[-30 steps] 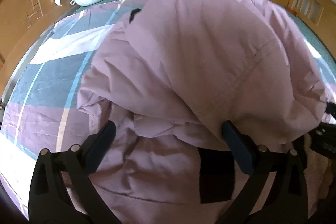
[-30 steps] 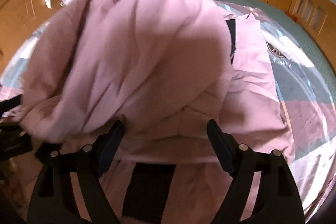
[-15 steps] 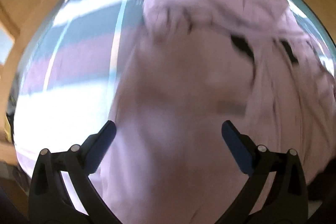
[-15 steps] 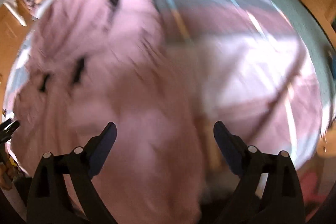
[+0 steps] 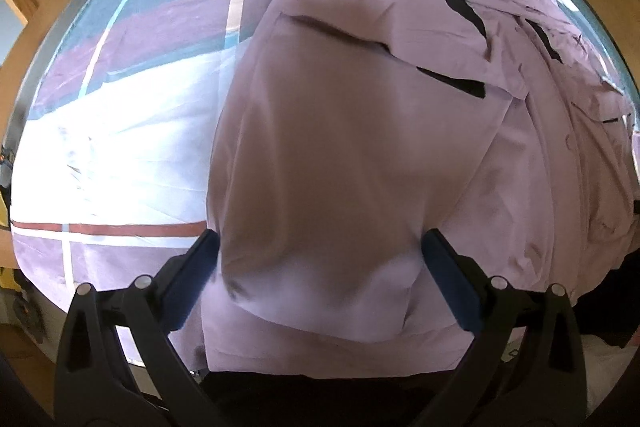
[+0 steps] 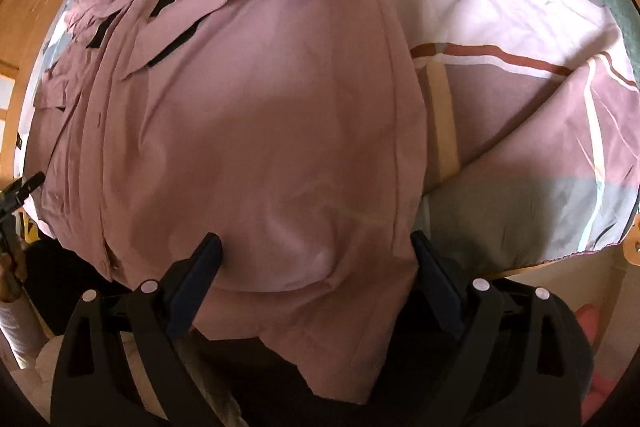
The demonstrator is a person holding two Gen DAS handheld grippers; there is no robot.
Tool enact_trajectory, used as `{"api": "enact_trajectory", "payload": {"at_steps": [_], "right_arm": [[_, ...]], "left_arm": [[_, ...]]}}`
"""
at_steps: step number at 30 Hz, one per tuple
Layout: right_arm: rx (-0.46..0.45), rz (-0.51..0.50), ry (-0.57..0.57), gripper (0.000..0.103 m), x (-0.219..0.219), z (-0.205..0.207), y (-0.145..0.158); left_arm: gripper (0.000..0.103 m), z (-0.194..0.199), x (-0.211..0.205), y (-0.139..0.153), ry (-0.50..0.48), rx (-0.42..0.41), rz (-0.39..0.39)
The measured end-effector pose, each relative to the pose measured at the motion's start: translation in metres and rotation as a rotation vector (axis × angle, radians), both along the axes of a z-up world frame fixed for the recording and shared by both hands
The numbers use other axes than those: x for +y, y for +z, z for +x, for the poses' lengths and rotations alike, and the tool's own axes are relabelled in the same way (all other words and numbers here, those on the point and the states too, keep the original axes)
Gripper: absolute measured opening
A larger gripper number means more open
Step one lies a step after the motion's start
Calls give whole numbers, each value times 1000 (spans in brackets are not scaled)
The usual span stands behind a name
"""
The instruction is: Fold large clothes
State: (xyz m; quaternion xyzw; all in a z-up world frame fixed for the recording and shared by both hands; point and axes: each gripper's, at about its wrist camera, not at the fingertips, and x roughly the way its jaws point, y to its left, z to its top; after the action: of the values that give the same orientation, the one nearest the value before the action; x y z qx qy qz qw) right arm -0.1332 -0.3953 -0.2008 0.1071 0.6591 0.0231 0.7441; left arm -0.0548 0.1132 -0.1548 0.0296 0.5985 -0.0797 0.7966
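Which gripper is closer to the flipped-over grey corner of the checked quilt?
Right. The right gripper, jaws just opening with the lilac jacket between them, sits beside that grey quilt corner; the left gripper is across the jacket.

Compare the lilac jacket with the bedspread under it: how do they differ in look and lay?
The jacket is plain lilac with black slits; the bedspread is plaid in white, blue-grey, purple and a red stripe. The jacket lies bunched and creased at its far end; the bedspread lies mostly flat. Both are soft cloth, and the jacket overhangs the near bed edge.
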Motion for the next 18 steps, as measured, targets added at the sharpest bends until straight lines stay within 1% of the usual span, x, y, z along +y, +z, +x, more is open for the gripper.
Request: {"api": "enact_trajectory", "payload": {"at_steps": [3,6,15,18], "right_arm": [[-5,-8,2,93,3,0,-1],[-11,-16,9,93,8,-2,-1],[-23,-38,44,93,37,1,0],[-31,-40,54,93,40,-1,0]], "left_arm": [[101,2,6,-5,33,31,-53],[101,3,10,-8,51,49,-84],[101,-1,14,-12,54,68,-105],[101,-1,18,-12,56,73,-120]]}}
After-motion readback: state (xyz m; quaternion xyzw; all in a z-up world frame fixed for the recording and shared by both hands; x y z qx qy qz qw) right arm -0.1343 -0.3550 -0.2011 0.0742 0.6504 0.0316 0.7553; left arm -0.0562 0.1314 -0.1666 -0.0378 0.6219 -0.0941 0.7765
